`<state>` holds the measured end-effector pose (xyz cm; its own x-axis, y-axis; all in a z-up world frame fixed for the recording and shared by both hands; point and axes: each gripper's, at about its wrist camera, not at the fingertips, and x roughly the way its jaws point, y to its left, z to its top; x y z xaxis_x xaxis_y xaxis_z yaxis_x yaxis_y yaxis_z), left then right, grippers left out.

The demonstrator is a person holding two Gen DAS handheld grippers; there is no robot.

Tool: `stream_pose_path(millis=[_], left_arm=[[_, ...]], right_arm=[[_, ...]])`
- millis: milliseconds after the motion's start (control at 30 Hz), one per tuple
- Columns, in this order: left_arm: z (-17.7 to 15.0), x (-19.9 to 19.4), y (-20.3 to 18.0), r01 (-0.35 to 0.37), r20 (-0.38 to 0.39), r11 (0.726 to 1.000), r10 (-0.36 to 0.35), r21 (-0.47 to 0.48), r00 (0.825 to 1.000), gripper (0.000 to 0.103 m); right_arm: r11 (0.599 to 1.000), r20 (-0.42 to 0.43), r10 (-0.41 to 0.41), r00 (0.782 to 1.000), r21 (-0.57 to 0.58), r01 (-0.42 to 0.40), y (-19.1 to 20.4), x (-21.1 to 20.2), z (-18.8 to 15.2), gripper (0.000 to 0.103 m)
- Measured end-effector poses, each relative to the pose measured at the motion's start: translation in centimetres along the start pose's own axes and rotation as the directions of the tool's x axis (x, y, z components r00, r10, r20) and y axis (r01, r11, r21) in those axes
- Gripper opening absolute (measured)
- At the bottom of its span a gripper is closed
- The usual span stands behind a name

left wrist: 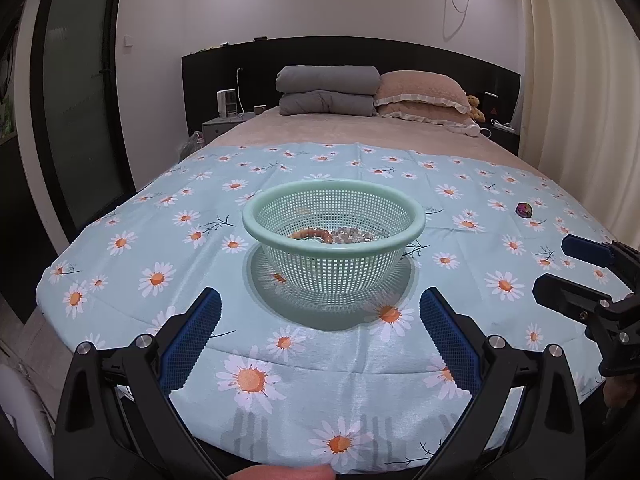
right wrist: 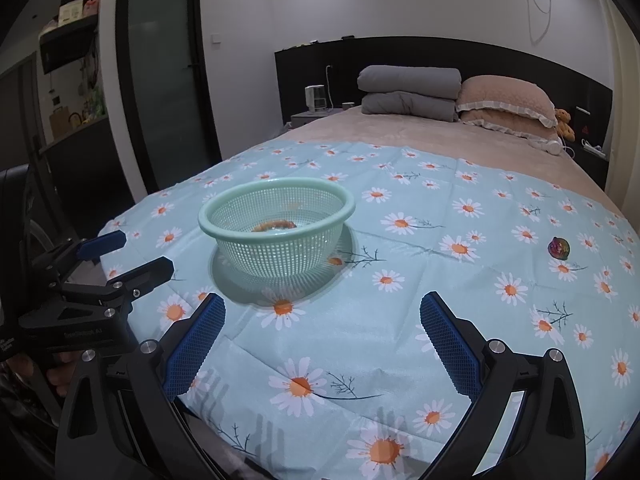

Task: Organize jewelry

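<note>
A mint-green mesh basket [left wrist: 256, 222] stands on the daisy cloth; it also shows in the right wrist view [right wrist: 208, 220]. Inside lie a brown bead bracelet [left wrist: 314, 235] and pale bead jewelry [left wrist: 356, 236]; the right wrist view shows the brown bracelet [right wrist: 274, 225]. A small iridescent jewelry piece [left wrist: 524, 210] lies on the cloth to the right, also in the right wrist view [right wrist: 559, 247]. My left gripper [left wrist: 320, 308] is open and empty, just short of the basket. My right gripper [right wrist: 322, 314] is open and empty, to the right of the basket. Each gripper shows in the other's view.
The blue daisy cloth [left wrist: 280, 360] covers the foot of a bed. Folded grey blankets [left wrist: 328, 90] and pink pillows [left wrist: 424, 96] lie at the headboard. A nightstand with a small white appliance [left wrist: 228, 104] stands at the left. The cloth's near edge is just below the grippers.
</note>
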<state>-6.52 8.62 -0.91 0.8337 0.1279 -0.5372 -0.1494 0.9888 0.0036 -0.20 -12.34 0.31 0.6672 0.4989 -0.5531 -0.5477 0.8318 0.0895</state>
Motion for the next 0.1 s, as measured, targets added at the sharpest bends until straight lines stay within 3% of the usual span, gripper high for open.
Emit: stream_pose_path(millis=[100], left_arm=[[-0.01,-0.01,-0.04,-0.002,0.0,1.0,0.002,0.005,1.0,0.097]], right_arm=[[1.0,-0.002,-0.001,1.0,0.002,0.001,-0.04,0.03,-0.03,0.094]])
